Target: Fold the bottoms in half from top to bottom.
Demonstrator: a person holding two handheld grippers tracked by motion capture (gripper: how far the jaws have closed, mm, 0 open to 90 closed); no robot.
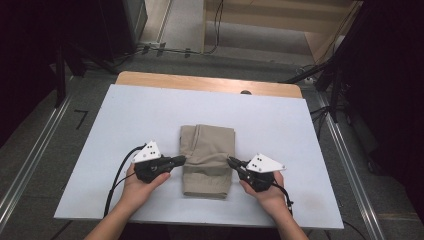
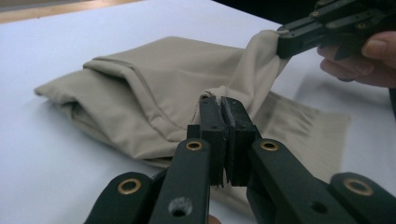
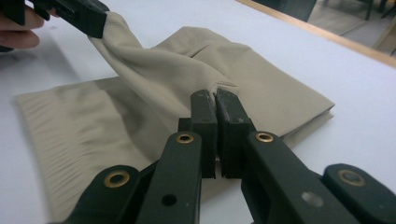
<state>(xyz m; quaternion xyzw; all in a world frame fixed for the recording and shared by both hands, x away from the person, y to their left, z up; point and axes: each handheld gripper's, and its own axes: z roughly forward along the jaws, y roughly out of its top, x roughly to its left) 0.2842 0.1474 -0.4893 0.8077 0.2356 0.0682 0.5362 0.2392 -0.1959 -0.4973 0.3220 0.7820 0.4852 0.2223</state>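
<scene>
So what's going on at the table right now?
A person is folding a beige garment on the white table, with a gripper in each hand. The left gripper is shut on the cloth at its left edge, and the right gripper is shut on the right edge. Both pinch a top layer about midway along and lift it slightly, while the rest lies flat, already folded into a narrow stack.

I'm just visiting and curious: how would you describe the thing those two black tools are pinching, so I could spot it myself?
Start at the white table. At its middle lies a folded beige garment, the one soft, cloth thing on it. The left gripper and the right gripper each pinch one side edge of its top layer, lifting the cloth there into small peaks.
</scene>
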